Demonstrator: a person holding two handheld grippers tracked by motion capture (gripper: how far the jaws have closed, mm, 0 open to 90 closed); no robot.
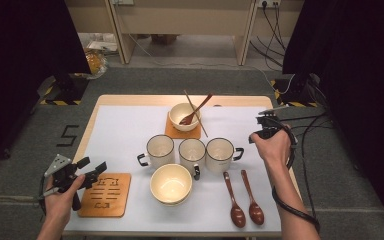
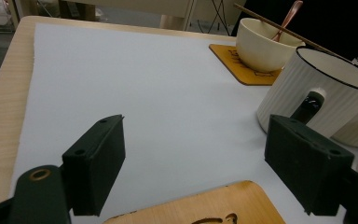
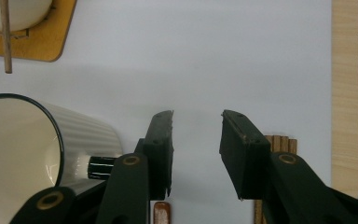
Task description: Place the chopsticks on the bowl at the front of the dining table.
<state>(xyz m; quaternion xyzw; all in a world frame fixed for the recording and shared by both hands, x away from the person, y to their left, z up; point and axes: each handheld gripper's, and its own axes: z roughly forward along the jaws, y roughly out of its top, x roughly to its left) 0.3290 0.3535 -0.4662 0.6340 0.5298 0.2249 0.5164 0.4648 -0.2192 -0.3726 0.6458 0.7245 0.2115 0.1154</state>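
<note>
Our right gripper (image 1: 266, 120) hovers over the bench (image 1: 130, 100) just beside the right mug (image 1: 220, 154), jaws partly spread with nothing between them. Down the right gripper view that mug (image 3: 23, 144) sits left of the jaws, handle turned toward them. Our left gripper (image 1: 87, 170) waits above the near coaster (image 1: 106, 195), jaws spread wide and empty. Two spoons (image 1: 244, 200) lie near our right forearm.

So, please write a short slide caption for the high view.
Two hand-held grippers, left and right, flank three mugs, two bowls and two spoons.
</note>
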